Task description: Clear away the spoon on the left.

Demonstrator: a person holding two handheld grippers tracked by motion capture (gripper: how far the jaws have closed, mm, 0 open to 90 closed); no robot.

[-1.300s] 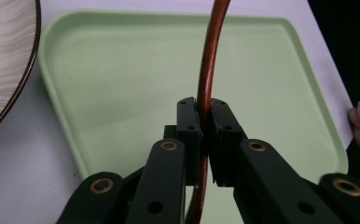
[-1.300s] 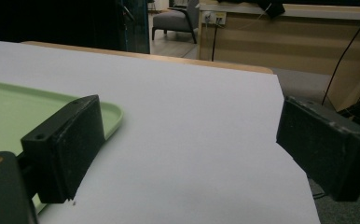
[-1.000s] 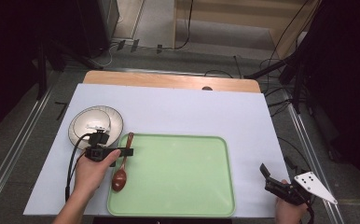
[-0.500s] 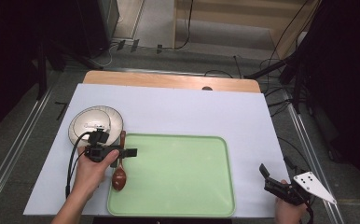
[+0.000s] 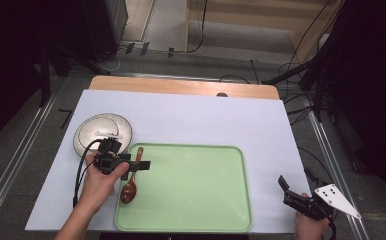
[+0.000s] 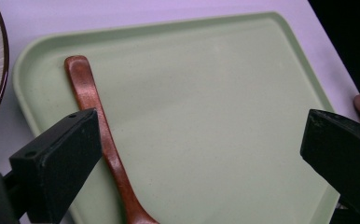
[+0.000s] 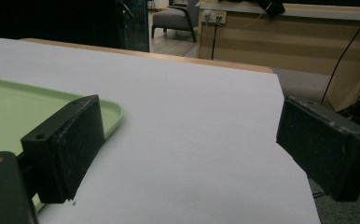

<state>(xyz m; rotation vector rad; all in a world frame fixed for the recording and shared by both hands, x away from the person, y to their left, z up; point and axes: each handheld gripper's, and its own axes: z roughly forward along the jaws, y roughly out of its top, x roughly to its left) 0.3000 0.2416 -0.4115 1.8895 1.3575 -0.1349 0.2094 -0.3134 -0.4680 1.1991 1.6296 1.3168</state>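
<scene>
The left gripper (image 5: 132,165) hangs spread over the wooden spoon (image 6: 104,140) lying on the green tray (image 6: 225,107), probably just released; the right gripper (image 5: 293,196) idles spread.

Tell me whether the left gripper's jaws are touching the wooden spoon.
Cannot tell. In the left gripper view the open left gripper has one jaw overlapping the wooden spoon; whether it rests on it or hovers above isn't plain.

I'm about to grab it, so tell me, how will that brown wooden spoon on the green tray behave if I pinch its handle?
The brown wooden spoon looks like rigid carved wood, so it probably won't flex. Its glossy finish may slip between the left claw, whose jaws stand wide open. Pinched far from the bowl end, it may tilt bowl-down over the pale green plastic tray.
</scene>
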